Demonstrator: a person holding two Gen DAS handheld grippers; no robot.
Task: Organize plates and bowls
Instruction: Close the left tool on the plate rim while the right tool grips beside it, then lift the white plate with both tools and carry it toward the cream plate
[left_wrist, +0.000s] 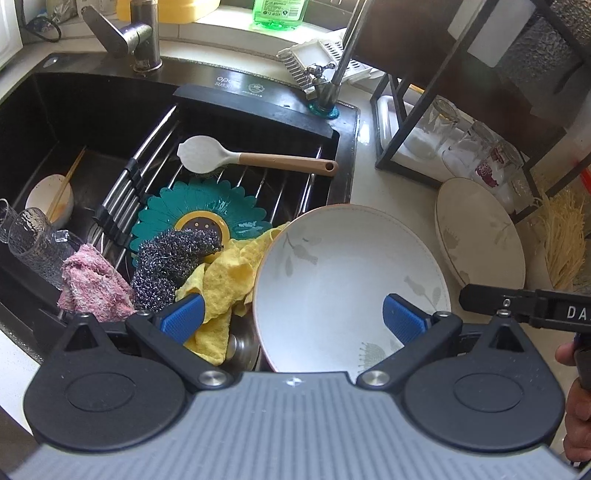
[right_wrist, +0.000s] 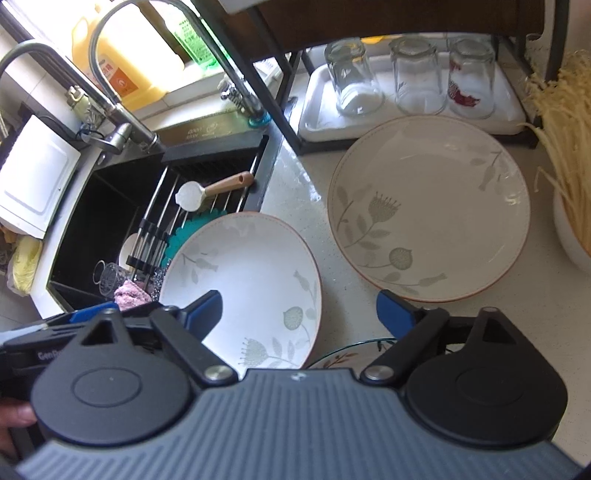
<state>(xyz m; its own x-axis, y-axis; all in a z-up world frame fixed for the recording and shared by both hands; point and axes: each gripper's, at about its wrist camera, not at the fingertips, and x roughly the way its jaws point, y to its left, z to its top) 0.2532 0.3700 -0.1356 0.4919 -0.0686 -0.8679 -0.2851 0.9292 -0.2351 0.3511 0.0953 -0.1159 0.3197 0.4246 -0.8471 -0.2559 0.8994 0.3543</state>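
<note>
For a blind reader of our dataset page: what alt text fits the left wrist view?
An open hand-held gripper hovers over a white floral plate tilted at the sink edge, beside a yellow cloth, scouring pad and spoon.

The pale speckled desk (right_wrist: 369, 295) runs along the right of a black sink (right_wrist: 110, 192) set into it. A floral plate (right_wrist: 428, 206) lies flat on the desk, just in front of a dark metal rack (right_wrist: 295, 122) that stands there with a white tray (right_wrist: 321, 114) under it. A second floral plate (right_wrist: 251, 280) rests tilted at the sink's edge, partly over the basin. A white bowl (right_wrist: 572, 243) sits at the far right.
</note>
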